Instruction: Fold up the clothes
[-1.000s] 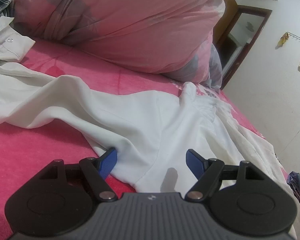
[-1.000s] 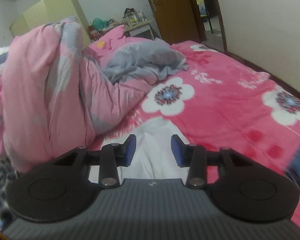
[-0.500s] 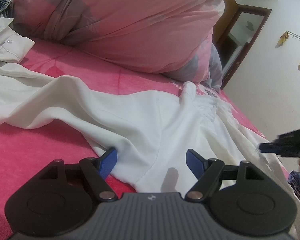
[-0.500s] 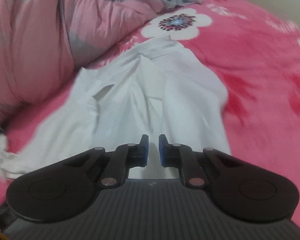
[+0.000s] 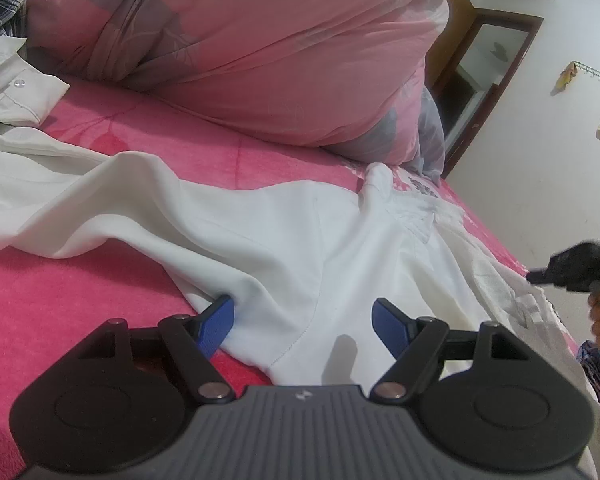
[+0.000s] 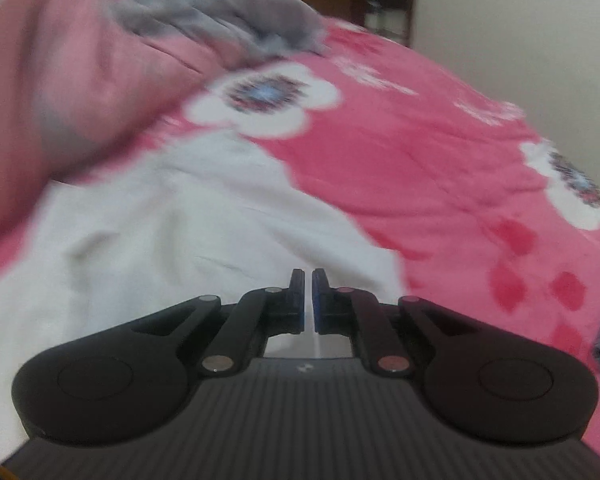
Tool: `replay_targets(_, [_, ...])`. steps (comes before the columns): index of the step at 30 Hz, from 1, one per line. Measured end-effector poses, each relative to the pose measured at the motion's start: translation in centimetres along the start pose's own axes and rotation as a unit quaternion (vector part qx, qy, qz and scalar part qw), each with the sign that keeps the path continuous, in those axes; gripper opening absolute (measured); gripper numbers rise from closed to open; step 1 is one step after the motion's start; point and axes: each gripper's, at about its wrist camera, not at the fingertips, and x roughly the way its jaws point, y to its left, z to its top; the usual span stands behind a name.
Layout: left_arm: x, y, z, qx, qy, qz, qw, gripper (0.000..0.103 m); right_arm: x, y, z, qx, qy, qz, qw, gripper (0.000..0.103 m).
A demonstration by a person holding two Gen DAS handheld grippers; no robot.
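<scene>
At the far left of the left wrist view a collar with a button (image 5: 18,92) lies on the pink bedspread (image 5: 60,288), and from there the white shirt (image 5: 292,248) runs rightward, rumpled and spread open rather than folded; one sleeve (image 5: 80,204) trails off to the left; the pink duvet (image 5: 240,52) is heaped just behind it. Nearer, the left gripper (image 5: 303,316) rests low with its blue fingers released and wide, a hemmed edge of the shirt lying between them but not pinched. Further right, the right gripper (image 6: 307,300) shows fingers almost closed with a thin gap; white cloth lies under them, though the blur hides whether any is caught between.

As a judgement, the step in hand is taking hold of the shirt's edges so it can be drawn flat or folded over; the next move calls for the left fingers to clench on that hem.

Open bedspread lies to the left and on the far right; the duvet crowds the back; the bed's edge and a wall (image 5: 540,160) run close on the right.
</scene>
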Motion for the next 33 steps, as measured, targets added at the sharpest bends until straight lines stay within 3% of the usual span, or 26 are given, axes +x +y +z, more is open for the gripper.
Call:
replay_targets(3, [0.0, 0.1, 0.0, -0.005, -0.001, -0.003, 1.0000, 0.077, 0.4, 2.2, 0.3, 0.042, 0.028, 0.099, 0.994, 0.014])
replay_targets(5, [-0.1, 0.2, 0.1, -0.009, -0.002, -0.005, 0.9999, 0.077, 1.7, 3.5, 0.4, 0.079, 0.061, 0.153, 0.983, 0.028])
replay_targets(9, [-0.2, 0.4, 0.1, -0.016, -0.003, -0.010, 0.9998, 0.077, 5.8, 6.0, -0.1, 0.135, 0.131, 0.204, 0.961, 0.029])
replay_targets(16, [-0.3, 0.8, 0.2, -0.030, -0.006, -0.018, 0.9994, 0.077, 9.5, 8.5, -0.5, 0.146, 0.151, 0.210, 0.955, 0.029])
replay_targets(18, [-0.3, 0.9, 0.2, -0.034, -0.008, -0.019, 0.9992, 0.077, 9.3, 9.1, -0.5, 0.129, 0.146, 0.204, 0.959, 0.025])
replay_targets(20, [-0.4, 0.9, 0.3, -0.037, -0.011, -0.019, 0.9991, 0.077, 9.0, 9.7, -0.6, 0.108, 0.140, 0.195, 0.965, 0.004])
replay_targets(22, [-0.5, 0.9, 0.3, -0.040, -0.013, -0.018, 0.9989, 0.077, 8.7, 10.2, -0.6, 0.088, 0.136, 0.187, 0.969, 0.000])
replay_targets(29, [-0.5, 1.1, 0.6, -0.047, -0.018, -0.015, 0.9986, 0.077, 6.0, 13.4, -0.4, -0.040, 0.057, 0.124, 0.990, 0.000])
replay_targets(33, [-0.5, 1.0, 0.5, -0.044, -0.017, -0.013, 0.9988, 0.077, 4.9, 16.0, -0.9, -0.151, 0.009, 0.062, 0.987, 0.000])
